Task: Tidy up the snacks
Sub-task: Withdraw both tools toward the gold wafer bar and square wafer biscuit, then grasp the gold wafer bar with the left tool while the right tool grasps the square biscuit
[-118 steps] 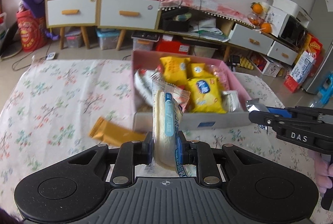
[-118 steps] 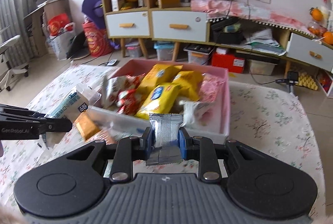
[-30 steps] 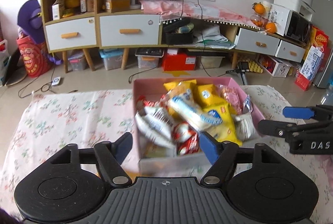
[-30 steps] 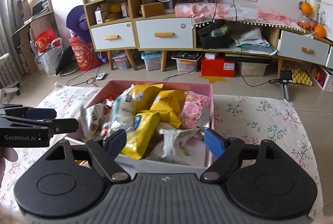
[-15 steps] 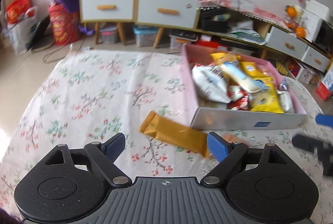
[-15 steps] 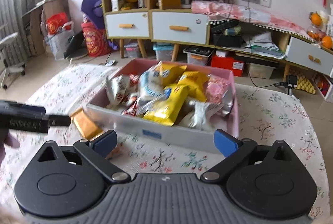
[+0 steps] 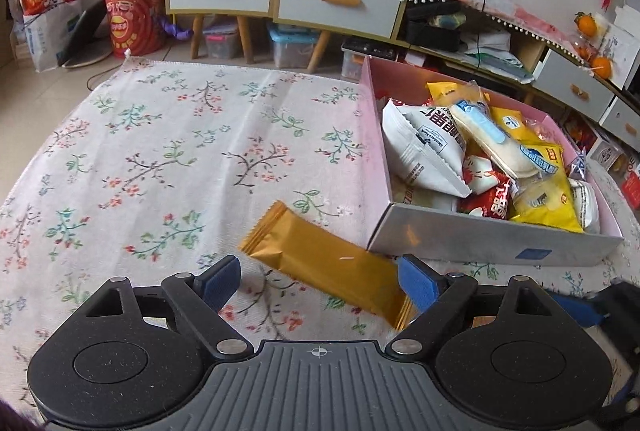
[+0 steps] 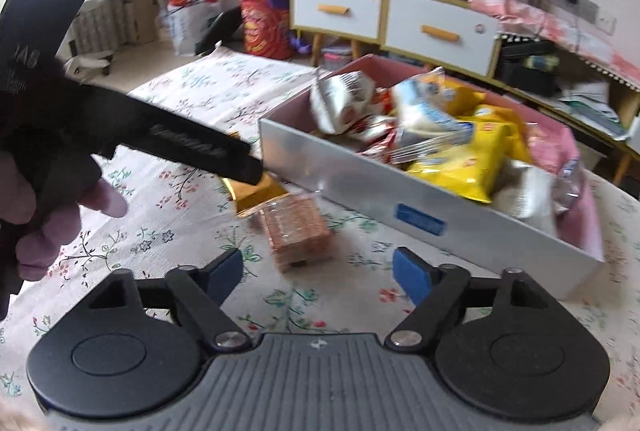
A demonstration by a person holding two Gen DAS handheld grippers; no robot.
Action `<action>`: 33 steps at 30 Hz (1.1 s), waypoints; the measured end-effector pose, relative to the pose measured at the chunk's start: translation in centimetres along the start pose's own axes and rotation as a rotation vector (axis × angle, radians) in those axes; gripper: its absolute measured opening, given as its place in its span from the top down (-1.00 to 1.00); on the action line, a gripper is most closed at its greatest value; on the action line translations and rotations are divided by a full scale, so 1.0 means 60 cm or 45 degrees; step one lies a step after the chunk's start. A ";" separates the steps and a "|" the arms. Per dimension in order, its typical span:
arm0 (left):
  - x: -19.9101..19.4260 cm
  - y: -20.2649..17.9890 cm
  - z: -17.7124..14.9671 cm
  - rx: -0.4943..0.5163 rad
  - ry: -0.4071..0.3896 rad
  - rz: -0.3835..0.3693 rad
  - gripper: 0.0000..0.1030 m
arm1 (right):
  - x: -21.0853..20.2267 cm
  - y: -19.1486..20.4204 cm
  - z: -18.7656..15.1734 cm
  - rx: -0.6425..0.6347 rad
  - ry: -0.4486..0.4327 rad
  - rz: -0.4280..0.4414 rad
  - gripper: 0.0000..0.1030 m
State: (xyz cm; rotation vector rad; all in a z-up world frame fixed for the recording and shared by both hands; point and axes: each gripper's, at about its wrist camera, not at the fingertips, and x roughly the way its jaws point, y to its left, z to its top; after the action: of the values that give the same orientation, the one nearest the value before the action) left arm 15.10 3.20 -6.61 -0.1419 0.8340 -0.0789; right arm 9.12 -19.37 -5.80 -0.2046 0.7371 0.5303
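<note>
Left wrist view: left gripper (image 7: 320, 281) gapes over the orange wafer bar (image 7: 326, 265); closing comes next. Right gripper (image 8: 318, 271), also spread, faces the cracker pack (image 8: 296, 231).

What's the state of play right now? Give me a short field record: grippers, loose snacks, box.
left gripper: open, golden-orange foil snack bar between its fingers on the floral tablecloth
right gripper: open, empty, facing the clear-wrapped brown biscuit pack
snacks outside box: those two
pink cardboard box: piled with packets
</note>
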 end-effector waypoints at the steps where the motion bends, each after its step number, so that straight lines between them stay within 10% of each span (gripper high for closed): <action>1: 0.003 -0.001 0.001 -0.002 -0.002 -0.002 -0.70 | 0.004 0.002 0.001 -0.007 0.003 0.004 -0.38; 13: 0.012 -0.030 -0.010 0.119 -0.036 0.045 -0.63 | 0.008 0.010 0.000 -0.034 -0.026 0.025 0.15; 23: -0.024 0.009 -0.032 0.243 -0.015 0.022 0.11 | -0.010 -0.002 -0.015 -0.033 -0.016 0.018 0.17; 29: -0.039 0.037 -0.039 0.309 0.012 -0.018 0.07 | -0.015 -0.009 -0.015 -0.012 -0.012 0.001 0.16; 33: -0.034 0.043 -0.042 0.319 -0.032 -0.069 -0.36 | -0.013 -0.009 -0.013 0.005 -0.004 -0.016 0.02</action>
State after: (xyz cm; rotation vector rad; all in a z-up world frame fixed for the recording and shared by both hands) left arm 11.91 5.79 -7.17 0.0702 0.7884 -0.2305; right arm 8.48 -20.42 -5.84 -0.2047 0.7334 0.5175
